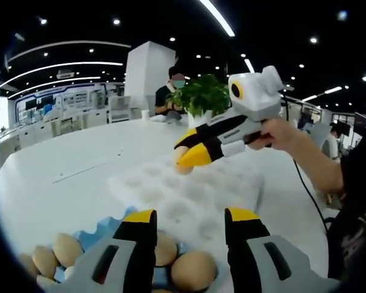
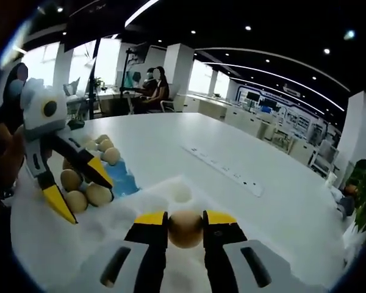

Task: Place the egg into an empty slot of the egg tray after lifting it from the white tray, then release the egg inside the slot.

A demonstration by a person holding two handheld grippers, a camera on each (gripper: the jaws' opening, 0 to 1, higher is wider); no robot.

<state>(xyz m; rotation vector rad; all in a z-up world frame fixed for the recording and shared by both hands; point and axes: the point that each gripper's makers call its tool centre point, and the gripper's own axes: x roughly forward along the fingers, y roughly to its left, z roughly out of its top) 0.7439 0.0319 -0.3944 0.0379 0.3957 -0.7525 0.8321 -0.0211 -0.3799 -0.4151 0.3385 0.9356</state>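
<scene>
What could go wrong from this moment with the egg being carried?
The right gripper holds the egg by its jaw tips above the white tray; a loose grip could drop it, a hard one crack it. The open left gripper hangs over the eggs on the blue tray and could bump them.

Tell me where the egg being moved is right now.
The egg sits clamped between the right tool's yellow tips in the right gripper view, above the white tray; in the left gripper view it shows at that tool's tip, above the tray's far edge.
</scene>
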